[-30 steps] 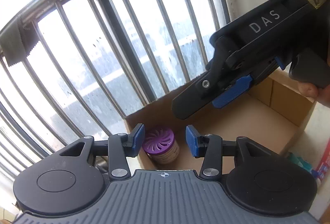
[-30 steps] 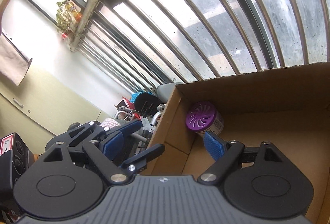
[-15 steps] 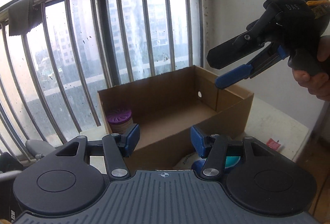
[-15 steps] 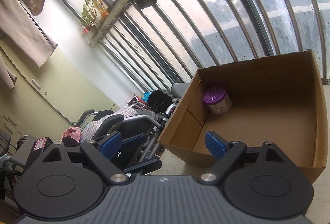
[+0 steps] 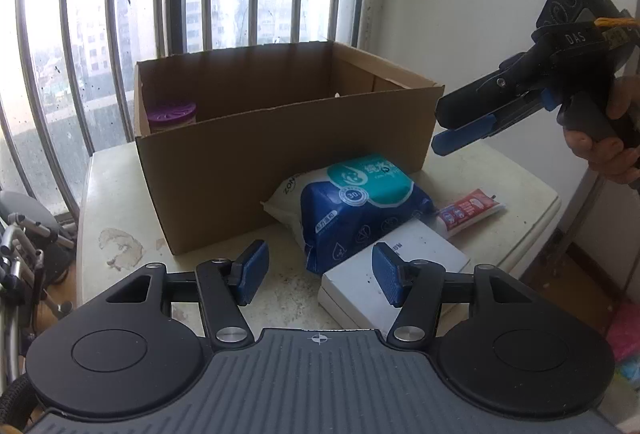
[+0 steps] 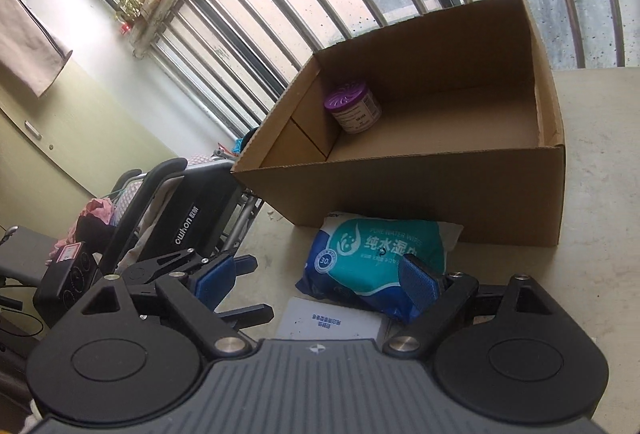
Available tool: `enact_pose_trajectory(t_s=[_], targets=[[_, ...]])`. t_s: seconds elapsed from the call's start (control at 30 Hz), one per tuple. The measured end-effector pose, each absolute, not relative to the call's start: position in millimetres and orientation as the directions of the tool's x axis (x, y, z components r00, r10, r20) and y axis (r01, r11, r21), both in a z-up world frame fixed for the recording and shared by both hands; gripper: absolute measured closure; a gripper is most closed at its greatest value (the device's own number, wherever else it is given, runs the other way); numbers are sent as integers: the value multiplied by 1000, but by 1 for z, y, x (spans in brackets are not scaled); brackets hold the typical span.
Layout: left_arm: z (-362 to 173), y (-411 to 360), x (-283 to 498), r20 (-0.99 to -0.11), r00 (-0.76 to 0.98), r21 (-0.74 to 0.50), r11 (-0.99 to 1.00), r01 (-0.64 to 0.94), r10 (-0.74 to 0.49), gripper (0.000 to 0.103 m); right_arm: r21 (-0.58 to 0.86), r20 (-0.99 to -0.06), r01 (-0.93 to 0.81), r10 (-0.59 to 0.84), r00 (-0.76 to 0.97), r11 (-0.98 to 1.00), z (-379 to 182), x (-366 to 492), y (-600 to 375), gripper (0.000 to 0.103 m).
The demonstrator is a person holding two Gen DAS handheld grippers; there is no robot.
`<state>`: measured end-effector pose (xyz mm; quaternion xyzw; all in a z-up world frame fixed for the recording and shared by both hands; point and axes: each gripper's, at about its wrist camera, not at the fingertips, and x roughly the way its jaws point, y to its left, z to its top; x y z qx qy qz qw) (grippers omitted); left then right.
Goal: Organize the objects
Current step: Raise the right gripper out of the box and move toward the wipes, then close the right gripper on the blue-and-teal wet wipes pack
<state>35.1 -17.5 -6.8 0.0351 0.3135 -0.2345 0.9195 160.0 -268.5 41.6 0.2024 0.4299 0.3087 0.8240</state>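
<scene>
Both tongs (image 5: 316,276) (image 6: 316,280) pulled back, empty, left widening, right wide, wipes pack (image 5: 360,202) flat, long axis toward box (image 5: 256,154)

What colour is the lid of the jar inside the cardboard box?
Purple, with a radial slotted pattern; the jar lid shows best in the right wrist view, in the cardboard box.

Brown box (image 5: 280,150), purple-lid jar (image 6: 352,106), blue/teal wipes pkt (image 5: 360,202) (white droplet print).

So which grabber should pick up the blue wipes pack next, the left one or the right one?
Probably the left gripper. Its open, empty jaws, just widened, point low at the wipes pack in front of the cardboard box. The right gripper hangs higher, off to the side, above the table.
</scene>
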Motion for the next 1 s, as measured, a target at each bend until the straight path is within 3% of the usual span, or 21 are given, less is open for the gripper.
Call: enact_pose_trajectory(t_s=[0.37, 0.53, 0.67, 1.0], targets=[[-28, -16, 104, -579, 675, -132, 869, 476, -458, 46, 640, -618, -200, 651, 440, 742, -4, 179, -284, 15], [-35, -21, 128, -586, 652, -174, 861, 478, -481, 47, 685, -608, -175, 687, 399, 708, -23, 195, -284, 25], [-42, -20, 137, -600, 634, -196, 858, 475, -488, 47, 721, -569, -185, 723, 393, 668, -35, 201, -281, 31], [-42, -26, 119, -576, 672, -118, 861, 495, -465, 52, 669, -547, -286, 715, 435, 686, -24, 192, -275, 33]])
